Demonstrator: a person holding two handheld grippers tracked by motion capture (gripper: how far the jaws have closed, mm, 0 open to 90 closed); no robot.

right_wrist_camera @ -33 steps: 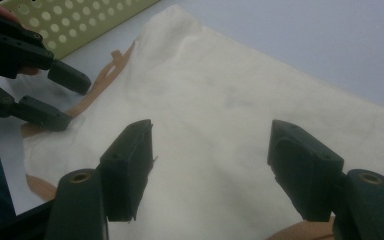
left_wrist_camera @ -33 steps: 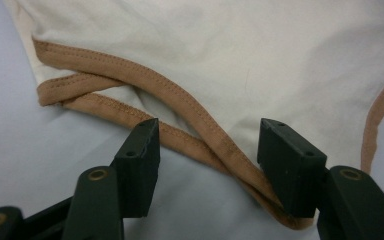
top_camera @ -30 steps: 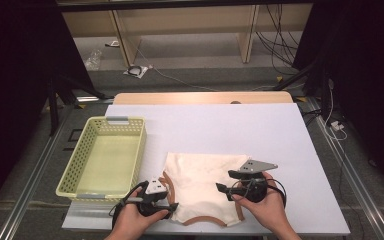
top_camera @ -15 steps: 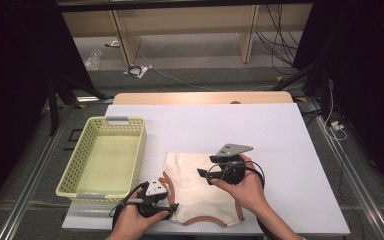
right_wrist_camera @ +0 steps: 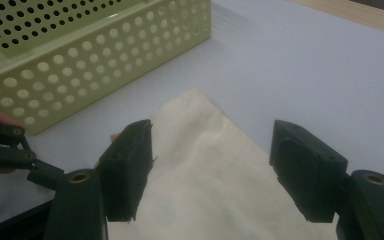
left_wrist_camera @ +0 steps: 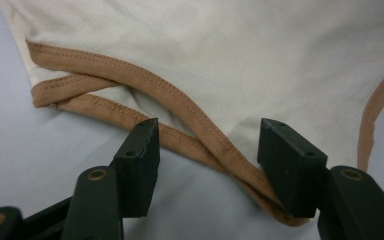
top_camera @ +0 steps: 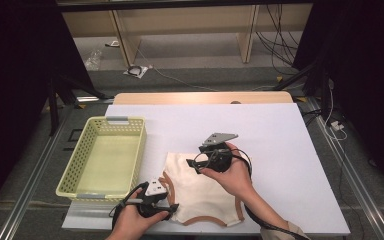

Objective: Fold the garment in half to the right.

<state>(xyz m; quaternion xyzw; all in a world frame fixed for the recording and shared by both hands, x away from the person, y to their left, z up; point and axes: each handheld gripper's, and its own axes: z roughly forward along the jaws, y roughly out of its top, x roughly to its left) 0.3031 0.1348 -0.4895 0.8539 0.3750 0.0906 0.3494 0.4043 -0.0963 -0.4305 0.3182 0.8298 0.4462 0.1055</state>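
cream garment [top_camera: 200,192] bears no readable label — left claw [left_wrist_camera: 207,150], right claw [right_wrist_camera: 212,165] both released.

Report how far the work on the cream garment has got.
Done: the cream garment lies folded compactly on the white table beside the yellow basket. In hand: the left gripper is open at its brown-trimmed edge, and the right gripper hangs open over the far corner, neither gripping cloth. Left: probably a grasp and lifting it into the basket, which holds no garment.
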